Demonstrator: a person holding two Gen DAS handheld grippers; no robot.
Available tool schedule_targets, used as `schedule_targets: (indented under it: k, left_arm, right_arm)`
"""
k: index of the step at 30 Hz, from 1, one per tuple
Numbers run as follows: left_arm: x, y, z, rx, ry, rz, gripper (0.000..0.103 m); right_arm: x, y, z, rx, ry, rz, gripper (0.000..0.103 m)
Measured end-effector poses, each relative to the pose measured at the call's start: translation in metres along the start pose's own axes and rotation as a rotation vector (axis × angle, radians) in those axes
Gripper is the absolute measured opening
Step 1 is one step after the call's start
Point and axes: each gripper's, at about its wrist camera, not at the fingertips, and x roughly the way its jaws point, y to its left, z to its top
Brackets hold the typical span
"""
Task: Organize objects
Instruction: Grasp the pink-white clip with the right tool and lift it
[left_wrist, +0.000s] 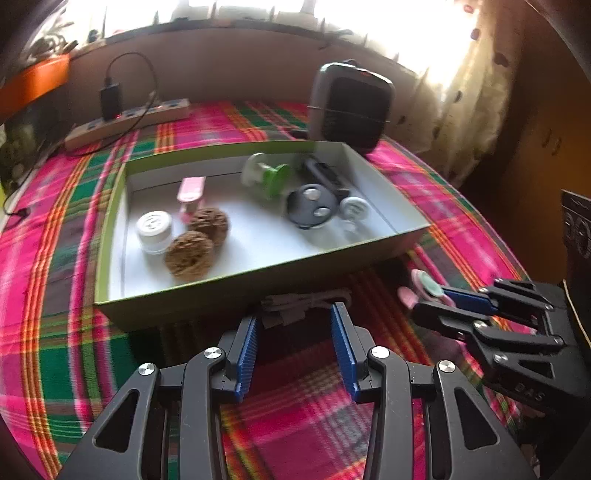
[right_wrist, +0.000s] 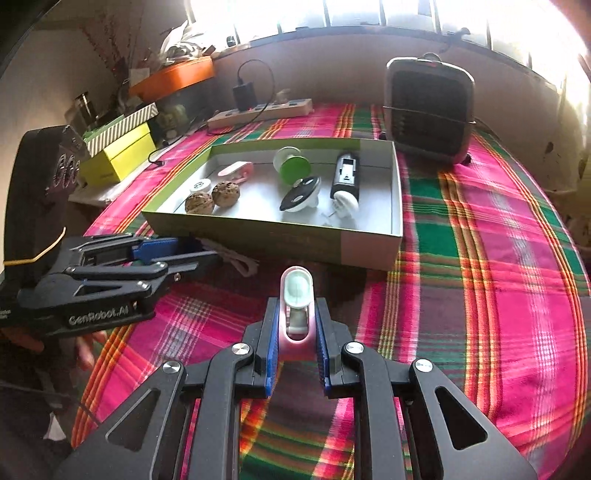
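Two wrist views of a table covered by a plaid cloth (right_wrist: 480, 229), with a shallow green-sided box (right_wrist: 369, 245) at its centre. The right gripper (right_wrist: 295, 347) is clamped on a pink clip-like object (right_wrist: 295, 295) with a pale green end; the grip sits on the object's rear part, and its rounded front projects forward beyond the pads, on the near side of the box wall. The left gripper (left_wrist: 295, 350) stands wide and holds nothing; between and just beyond its fingertips lies a bundled pale cable (left_wrist: 306, 301) on the cloth, close against the box's near wall.

Already in the box: two brown textured balls (left_wrist: 195, 240), a white lidded jar (left_wrist: 155, 230), a second pink clip (left_wrist: 190, 194), a green-and-white spool (left_wrist: 266, 177), a dark round disc (left_wrist: 312, 206) and a black oblong device (right_wrist: 345, 175). Behind the box stand a small grey heater (right_wrist: 428, 110) and a power strip (right_wrist: 258, 110).

Risks, as judged from this arrangement — the clip is held only by its rear, so a tilt of the wrist could let it pivot between the pads or slip out short of the box. A low approach could knock the projecting tip against the near wall and shove the light box across the cloth. The two grippers work near each other in front of the box; if both advance together they may collide. The cable is soft and loosely bundled — a grasp on one loop may trail the rest over the rim.
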Motion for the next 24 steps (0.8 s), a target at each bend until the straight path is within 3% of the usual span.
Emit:
schedule_targets:
  k: [7,16,24]
  left_arm:
    - [-0.001,-0.021,-0.01,0.057,0.016,-0.04,0.037]
    - [-0.003,-0.003,-0.004,0.009,-0.008,0.047,0.037]
    - [0.009,-0.008,0.003,0.028,0.0,0.021,0.037]
  right_arm:
    - [-0.004,-0.009,-0.004,0.018,-0.004,-0.014,0.019]
    - [-0.008,-0.013,-0.006,0.029,-0.012,-0.019,0.018]
    - [-0.008,-0.017,-0.008,0.036,-0.01,-0.017,0.018]
